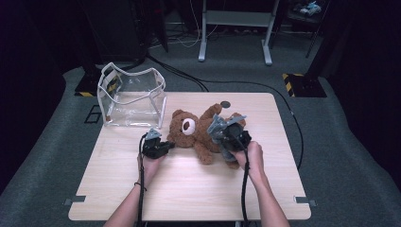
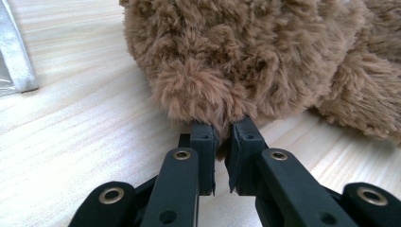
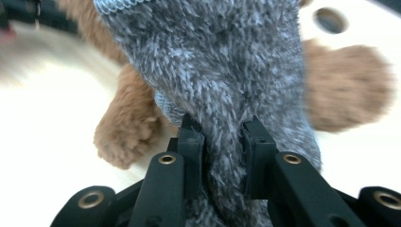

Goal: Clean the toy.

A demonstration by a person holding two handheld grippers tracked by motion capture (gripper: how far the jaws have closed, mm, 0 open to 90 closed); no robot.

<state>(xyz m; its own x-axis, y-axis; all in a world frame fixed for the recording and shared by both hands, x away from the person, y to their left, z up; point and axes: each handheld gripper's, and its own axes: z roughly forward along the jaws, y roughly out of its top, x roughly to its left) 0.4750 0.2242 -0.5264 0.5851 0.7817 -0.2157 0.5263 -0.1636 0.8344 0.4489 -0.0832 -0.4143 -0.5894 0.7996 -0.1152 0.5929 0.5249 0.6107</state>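
A brown teddy bear (image 1: 191,128) lies on its back in the middle of the wooden table (image 1: 189,189). My left gripper (image 1: 169,145) is at the bear's head, on its left side. In the left gripper view its jaws (image 2: 222,135) are shut on a tuft of the bear's fur (image 2: 203,90). My right gripper (image 1: 220,134) is over the bear's body. In the right gripper view it (image 3: 222,135) is shut on a fuzzy grey knit cloth (image 3: 217,61) that hangs in front of the bear, whose paw (image 3: 125,137) shows behind.
A clear plastic bag with white trim (image 1: 132,97) stands open at the table's back left corner; its edge (image 2: 14,52) lies near the left gripper. A small round hole (image 1: 225,104) sits in the table behind the bear. Cables run across the floor beyond.
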